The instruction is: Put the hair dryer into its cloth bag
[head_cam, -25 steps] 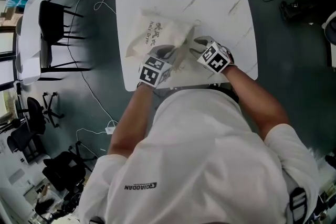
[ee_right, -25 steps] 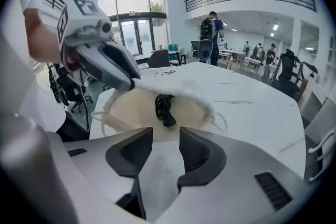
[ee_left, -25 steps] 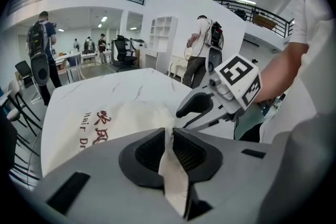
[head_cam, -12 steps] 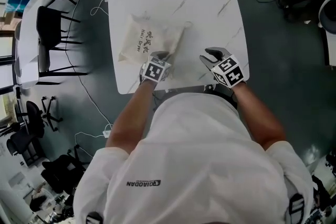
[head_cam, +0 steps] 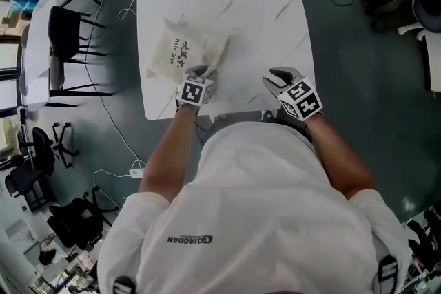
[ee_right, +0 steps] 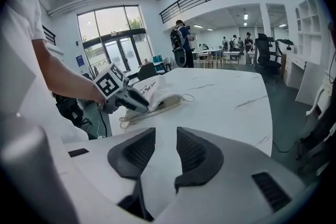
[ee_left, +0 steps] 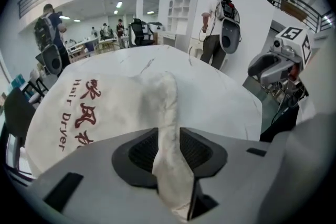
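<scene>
Closest to you, your right gripper [head_cam: 281, 77] sits at the near right edge of the table [head_cam: 262, 10]. Its jaws are apart, with only bare tabletop showing between the pads. A second ago it was right up beside the left gripper [head_cam: 199, 71] at the bag's mouth. Now it's pulled off toward the right of the frame, well apart from the bag.

Your left one is low at the near end of the cloth bag [head_cam: 180, 51], lower than it was a second back. Its jaws are opening, with a rumpled fold of the bag's cloth standing up between the pads.

The bag lies on the left half of the table, in the upper left of the head view, with the red "Hair Dryer" lettering facing up. It looks flatter and more settled than a second ago, when both grippers were bunching its mouth. Its drawstring [ee_right: 152, 111] trails loose on the tabletop by the opening.

The hair dryer itself isn't showing in any view. The bag looks filled out, so it could be inside, but honestly I can't tell.

Further off, a black chair [head_cam: 65, 38] stands left of the table.
</scene>
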A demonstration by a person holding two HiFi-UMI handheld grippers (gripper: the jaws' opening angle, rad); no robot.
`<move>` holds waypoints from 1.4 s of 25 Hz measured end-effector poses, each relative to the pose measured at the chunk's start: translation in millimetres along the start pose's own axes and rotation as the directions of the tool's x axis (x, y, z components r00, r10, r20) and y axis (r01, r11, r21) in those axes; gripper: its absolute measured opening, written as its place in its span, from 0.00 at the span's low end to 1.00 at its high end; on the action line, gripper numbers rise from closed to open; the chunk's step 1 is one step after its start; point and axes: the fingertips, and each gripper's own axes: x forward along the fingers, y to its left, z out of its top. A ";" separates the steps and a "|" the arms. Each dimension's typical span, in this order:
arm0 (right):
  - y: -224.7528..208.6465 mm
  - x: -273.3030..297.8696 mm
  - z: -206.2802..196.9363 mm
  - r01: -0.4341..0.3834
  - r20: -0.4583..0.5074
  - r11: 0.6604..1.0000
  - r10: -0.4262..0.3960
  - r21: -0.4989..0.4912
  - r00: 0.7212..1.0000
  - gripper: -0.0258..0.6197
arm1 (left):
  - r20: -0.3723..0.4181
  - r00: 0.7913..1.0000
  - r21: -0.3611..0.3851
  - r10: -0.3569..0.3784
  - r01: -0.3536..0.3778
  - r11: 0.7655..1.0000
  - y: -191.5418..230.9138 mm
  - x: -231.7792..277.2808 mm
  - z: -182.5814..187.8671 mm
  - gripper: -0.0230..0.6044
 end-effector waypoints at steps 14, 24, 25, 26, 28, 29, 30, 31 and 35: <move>27.3 2.8 20.8 -0.145 -0.005 0.981 0.146 -0.126 0.989 0.26 | 0.303 0.941 -0.244 0.148 -0.073 0.967 -14.1 -106.0 12.4 0.12; 80.9 -14.9 69.4 -0.099 0.104 0.989 0.111 -0.110 0.988 0.26 | 0.325 0.945 -0.140 0.028 0.019 0.990 -35.2 -161.2 -0.2 0.09; 87.5 -13.8 68.4 -0.085 0.108 0.992 0.094 -0.092 0.990 0.26 | 0.330 0.944 -0.129 0.012 0.033 0.991 -37.3 -168.8 -3.1 0.09; 95.5 -12.3 66.7 -0.072 0.111 0.995 0.079 -0.070 0.991 0.25 | 0.337 0.942 -0.117 -0.005 0.047 0.992 -39.1 -176.4 -8.0 0.09; 114.6 -8.7 63.8 -0.054 0.124 0.998 0.057 -0.026 0.991 0.24 | 0.354 0.935 -0.102 -0.036 0.077 0.992 -39.8 -190.2 -22.4 0.09; 124.1 -7.2 63.1 -0.047 0.133 0.999 0.047 -0.007 0.990 0.23 | 0.364 0.930 -0.106 -0.050 0.095 0.990 -38.4 -195.7 -30.5 0.09; 132.7 -6.3 62.6 -0.038 0.142 0.999 0.036 0.011 0.989 0.23 | 0.373 0.926 -0.116 -0.062 0.113 0.987 -36.6 -200.5 -38.2 0.09; 140.7 -6.4 62.1 -0.025 0.152 0.999 0.020 0.029 0.988 0.21 | 0.381 0.922 -0.127 -0.074 0.131 0.983 -35.2 -205.4 -45.5 0.09; 171.1 -12.7 56.3 0.022 0.208 0.991 -0.050 0.133 0.977 0.08 | 0.406 0.905 -0.104 -0.129 0.186 0.977 -40.6 -229.1 -71.6 0.08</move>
